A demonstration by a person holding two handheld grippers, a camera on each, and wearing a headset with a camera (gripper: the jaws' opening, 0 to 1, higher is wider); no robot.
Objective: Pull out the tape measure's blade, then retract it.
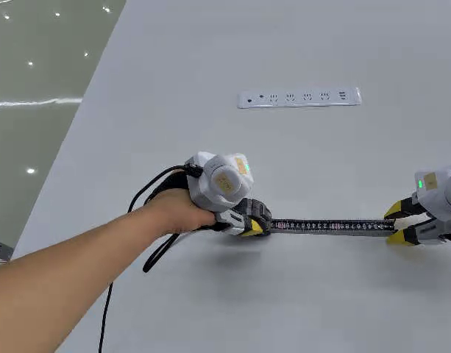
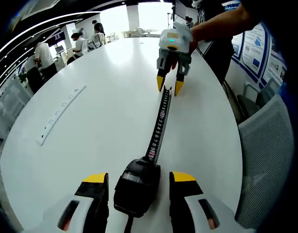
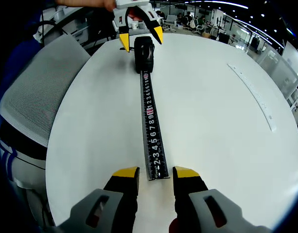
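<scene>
black tape measure (image 2: 137, 187) lies on a white table (image 1: 299, 169), its dark numbered steel blade (image 3: 149, 121) stretched flat across the surface. the left gripper (image 2: 139, 177), held in a person's hand (image 1: 179, 213), straddles the case with jaws apart, a sliver of table showing on each side. the right gripper (image 3: 156, 171) sits at the blade's free end, its yellow-tipped jaws parted to either side of the tip and not pinching it. a long white power strip (image 1: 299, 98) lies well apart, farther across the table.
</scene>
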